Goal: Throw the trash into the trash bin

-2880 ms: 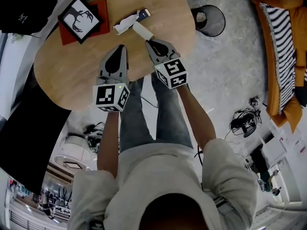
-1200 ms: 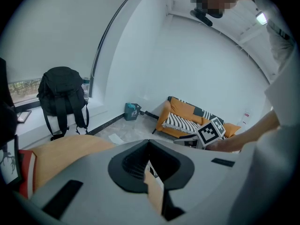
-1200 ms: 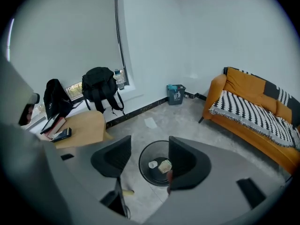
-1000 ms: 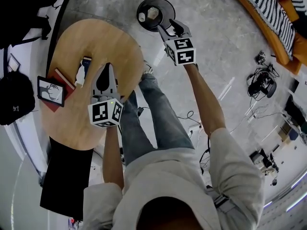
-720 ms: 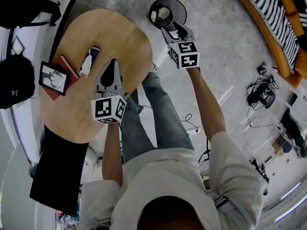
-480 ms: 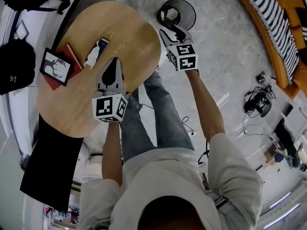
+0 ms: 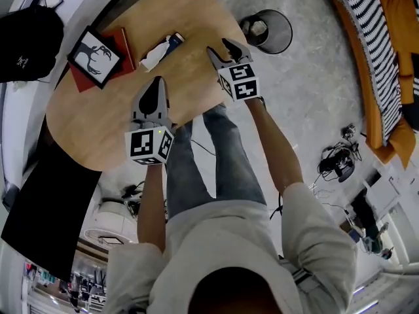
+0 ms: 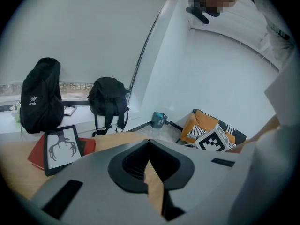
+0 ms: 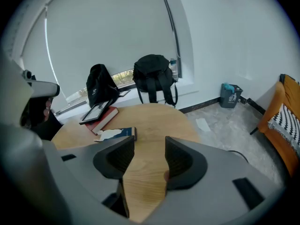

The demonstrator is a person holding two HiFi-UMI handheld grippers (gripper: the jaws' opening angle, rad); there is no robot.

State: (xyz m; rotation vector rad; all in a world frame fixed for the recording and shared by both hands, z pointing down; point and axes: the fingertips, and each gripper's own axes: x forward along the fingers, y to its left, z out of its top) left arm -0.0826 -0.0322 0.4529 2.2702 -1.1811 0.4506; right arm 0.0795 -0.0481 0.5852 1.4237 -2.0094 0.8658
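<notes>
A black mesh trash bin [image 7: 270, 31] stands on the floor past the table's right edge, with a white lump [image 7: 257, 27] inside. On the round wooden table [image 7: 98, 120] a crumpled white paper [image 7: 152, 56] [image 9: 108, 135] lies against a flat blue item [image 7: 173, 41] [image 9: 127, 132]. My right gripper [image 7: 222, 47] [image 9: 150, 142] hovers over the table's right edge, between the paper and the bin; it is open and only bare wood shows between its jaws. My left gripper [image 7: 156, 84] [image 8: 149, 141] hangs over the table's middle, short of the paper, its jaws shut on nothing.
A framed antler picture [image 7: 95, 51] [image 8: 61, 146] rests on a red book [image 7: 122, 43] at the table's far left. Two black backpacks [image 9: 154, 76] [image 9: 100, 92] sit on the window ledge. An orange sofa [image 7: 386, 77] lines the right. Cables [image 7: 335, 159] lie on the floor.
My right gripper has swung back from over the bin to the table's edge, empty; earlier it held a white roll. The left gripper stayed over the table while the head view turned.
</notes>
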